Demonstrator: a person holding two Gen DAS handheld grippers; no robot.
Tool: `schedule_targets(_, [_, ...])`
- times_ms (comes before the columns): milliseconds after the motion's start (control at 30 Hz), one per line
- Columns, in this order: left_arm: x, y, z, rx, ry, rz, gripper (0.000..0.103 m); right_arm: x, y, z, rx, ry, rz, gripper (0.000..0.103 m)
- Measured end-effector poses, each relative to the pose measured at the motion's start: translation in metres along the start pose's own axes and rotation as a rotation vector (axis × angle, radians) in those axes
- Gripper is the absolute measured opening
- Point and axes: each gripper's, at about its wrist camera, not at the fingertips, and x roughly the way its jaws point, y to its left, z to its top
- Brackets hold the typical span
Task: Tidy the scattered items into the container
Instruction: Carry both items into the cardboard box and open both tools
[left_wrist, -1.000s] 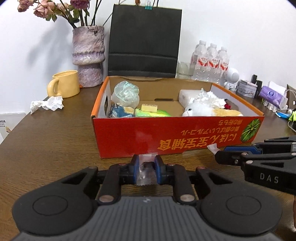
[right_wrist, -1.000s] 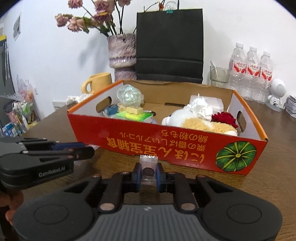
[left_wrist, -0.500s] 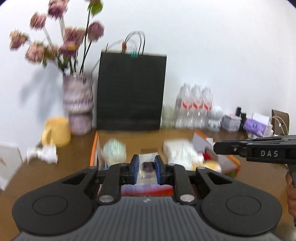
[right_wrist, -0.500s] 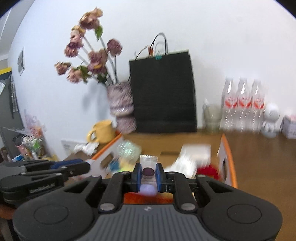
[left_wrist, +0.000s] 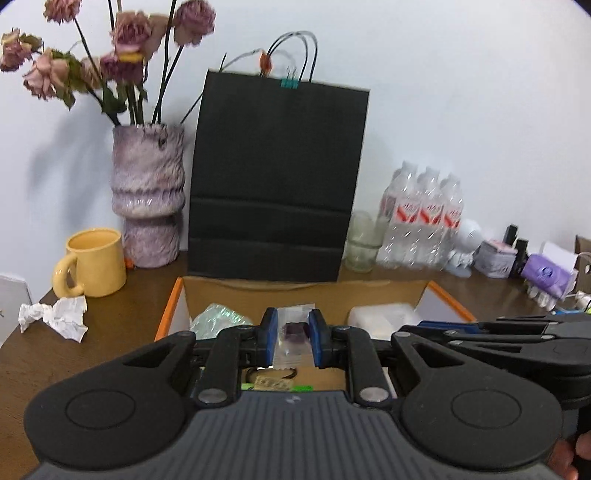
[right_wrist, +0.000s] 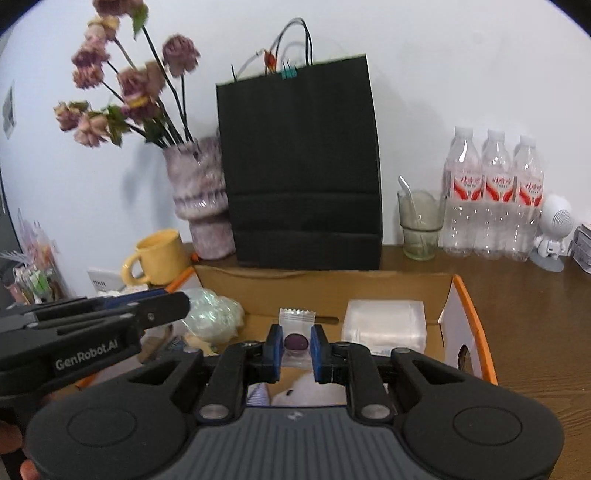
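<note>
My left gripper is shut on a small clear packet holding a dark purple sweet, and it hangs over the open cardboard box. My right gripper is shut on a second clear sweet packet, also above the cardboard box. Inside the box lie a crumpled clear wrapper, a clear plastic case and a white plush toy, partly hidden by my grippers. Each gripper shows at the edge of the other's view, side by side.
Behind the box stand a black paper bag, a purple vase with dried flowers, a yellow mug, a glass and three water bottles. A crumpled tissue lies on the wooden table at the left.
Both grippers have risen and moved forward with their sweet packets, from in front of the box's red wall to above its open top.
</note>
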Motion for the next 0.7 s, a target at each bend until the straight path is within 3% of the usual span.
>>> schedule_targets(100, [0.006, 0.006, -0.003, -0.01, 0.027, 0.005, 0.02, 0.005, -0.003, -0.003, 0.001, 0.018, -0.004, 0.015])
schedule_targets(133, [0.007, 0.006, -0.004, -0.015, 0.038, 0.005, 0.025, 0.004, -0.004, -0.003, 0.0, 0.025, -0.005, 0.018])
schedule_targets(167, [0.009, 0.007, -0.004, -0.019, 0.05, 0.007, 0.039, 0.005, -0.004, -0.003, 0.002, 0.033, -0.009, 0.019])
schedule_targets(200, [0.009, 0.007, -0.005, -0.024, 0.059, 0.018, 0.072, 0.005, -0.005, -0.003, 0.006, 0.038, -0.02, 0.034])
schedule_targets(233, [0.009, 0.007, -0.005, -0.028, 0.055, 0.041, 0.097, 0.005, -0.006, -0.003, 0.008, 0.044, -0.037, 0.056])
schedule_targets(267, [0.007, 0.007, -0.004, -0.026, 0.041, 0.079, 0.103, 0.004, -0.008, -0.002, 0.009, 0.044, -0.077, 0.065])
schedule_targets(300, [0.004, 0.006, -0.002, -0.013, 0.028, 0.103, 0.103, 0.004, -0.01, -0.002, 0.009, 0.042, -0.113, 0.085])
schedule_targets(333, [0.002, 0.006, -0.002, -0.005, 0.024, 0.107, 0.103, 0.003, -0.013, -0.001, 0.012, 0.041, -0.133, 0.096])
schedule_targets(500, [-0.001, 0.005, 0.0, -0.002, 0.033, 0.122, 0.103, -0.005, -0.026, 0.004, 0.051, 0.043, -0.134, 0.103])
schedule_targets(700, [0.002, 0.001, 0.0, 0.012, 0.048, 0.123, 0.103, -0.011, -0.025, 0.007, 0.044, 0.032, -0.139, 0.103])
